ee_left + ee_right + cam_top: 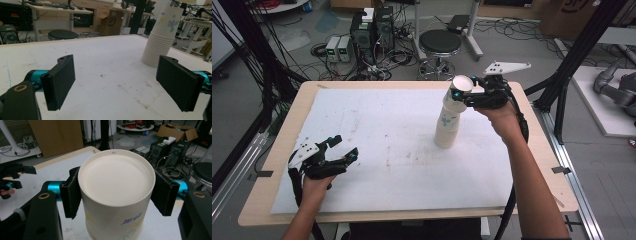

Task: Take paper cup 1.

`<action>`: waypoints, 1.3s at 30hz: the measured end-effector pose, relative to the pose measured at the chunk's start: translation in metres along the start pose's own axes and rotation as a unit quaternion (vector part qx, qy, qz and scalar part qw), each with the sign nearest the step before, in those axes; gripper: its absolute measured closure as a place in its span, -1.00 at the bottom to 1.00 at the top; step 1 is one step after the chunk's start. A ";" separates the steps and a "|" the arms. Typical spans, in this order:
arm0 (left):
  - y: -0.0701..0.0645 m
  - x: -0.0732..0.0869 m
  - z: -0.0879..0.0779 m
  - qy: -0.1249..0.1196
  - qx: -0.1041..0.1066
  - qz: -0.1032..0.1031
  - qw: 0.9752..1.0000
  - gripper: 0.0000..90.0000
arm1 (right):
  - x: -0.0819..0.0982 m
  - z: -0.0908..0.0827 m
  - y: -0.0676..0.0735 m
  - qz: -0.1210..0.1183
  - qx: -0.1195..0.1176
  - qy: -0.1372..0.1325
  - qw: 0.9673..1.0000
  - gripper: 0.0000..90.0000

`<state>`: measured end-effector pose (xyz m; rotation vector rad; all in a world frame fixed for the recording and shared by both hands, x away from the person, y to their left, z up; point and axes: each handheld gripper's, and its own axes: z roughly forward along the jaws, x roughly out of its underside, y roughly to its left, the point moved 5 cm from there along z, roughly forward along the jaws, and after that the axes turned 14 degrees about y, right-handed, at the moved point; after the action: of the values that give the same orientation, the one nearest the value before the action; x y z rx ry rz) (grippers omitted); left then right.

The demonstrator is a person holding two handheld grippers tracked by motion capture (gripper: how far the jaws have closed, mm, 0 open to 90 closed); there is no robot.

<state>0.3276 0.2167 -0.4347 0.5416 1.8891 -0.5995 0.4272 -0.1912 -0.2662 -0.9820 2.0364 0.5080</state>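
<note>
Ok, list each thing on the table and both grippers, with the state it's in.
top cup: upside down, clamped at its base, partly nested on the stack
cup stack: upside down, standing on the table
right gripper: shut on the top cup
left gripper: open, empty
table: white sheet, stained

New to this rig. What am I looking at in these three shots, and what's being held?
No robot here: a person holds a two-jaw hand-held gripper in each hand at a table covered by a white sheet. The high view is from a fixed camera overhead; the other two come from cameras riding on each gripper, looking along its black jaws.

On the sheet stands a stack of upside-down paper cups. The right hand-held gripper is clamped on the top cup; its pads press the cup's sides. The left hand-held gripper is over the sheet's near left part, jaws wide open and empty. Beyond the table are a stool and floor electronics.
</note>
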 end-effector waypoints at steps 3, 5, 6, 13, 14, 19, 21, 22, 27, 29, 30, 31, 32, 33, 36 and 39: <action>-0.002 0.000 0.000 -0.001 0.003 0.001 1.000 -0.65 | -0.001 -0.012 0.004 -0.009 0.005 -0.003 1.000 -0.25; -0.002 0.000 0.000 -0.002 0.004 0.001 1.000 -0.65 | 0.000 -0.019 0.007 -0.015 0.007 -0.007 1.000 -0.24; -0.002 0.000 0.000 -0.001 0.005 0.001 1.000 -0.65 | 0.002 -0.024 0.008 -0.017 0.007 -0.008 1.000 -0.24; -0.005 0.000 0.001 -0.002 0.013 0.003 1.000 -0.65 | 0.023 -0.047 0.022 -0.033 0.014 -0.004 0.999 -0.24; -0.006 0.000 0.002 -0.004 0.016 0.003 1.000 -0.65 | 0.028 -0.049 0.024 -0.033 0.015 -0.005 0.999 -0.24; -0.007 -0.001 0.002 -0.006 0.019 0.004 1.000 -0.65 | 0.055 -0.052 0.035 -0.036 0.005 0.005 0.999 -0.24; -0.009 -0.001 0.003 -0.007 0.022 0.004 1.000 -0.65 | 0.066 -0.051 0.039 -0.033 0.002 0.008 0.999 -0.23; -0.009 -0.001 0.003 -0.007 0.023 0.006 1.000 -0.65 | 0.071 -0.051 0.042 -0.032 -0.003 0.007 0.999 -0.23; -0.012 -0.001 0.004 -0.005 0.030 0.008 0.999 -0.65 | 0.095 -0.043 0.055 -0.034 -0.029 0.006 0.999 -0.23; -0.013 -0.001 0.005 -0.005 0.032 0.008 0.999 -0.65 | 0.104 -0.035 0.059 -0.036 -0.036 0.011 0.999 -0.23; -0.013 -0.001 0.006 -0.004 0.033 0.009 0.999 -0.65 | 0.108 -0.031 0.060 -0.036 -0.038 0.014 0.999 -0.23; -0.013 -0.001 0.006 -0.003 0.033 0.010 0.999 -0.65 | 0.112 -0.027 0.061 -0.036 -0.040 0.018 0.998 -0.23; -0.014 -0.001 0.006 -0.002 0.034 0.010 0.999 -0.65 | 0.115 -0.023 0.062 -0.034 -0.044 0.021 0.998 -0.23; -0.015 -0.001 0.006 -0.002 0.036 0.011 0.999 -0.65 | 0.118 -0.019 0.062 -0.033 -0.048 0.026 0.998 -0.23; -0.017 -0.002 0.008 -0.003 0.042 0.019 0.999 -0.65 | 0.122 -0.011 0.064 -0.036 -0.053 0.035 0.997 -0.23; -0.019 -0.002 0.010 -0.003 0.050 0.021 0.999 -0.65 | 0.123 -0.008 0.066 -0.040 -0.053 0.031 0.997 -0.23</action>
<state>0.3234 0.1956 -0.4328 0.6421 1.8443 -0.6692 0.3255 -0.2128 -0.3595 -1.1513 2.0319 0.5525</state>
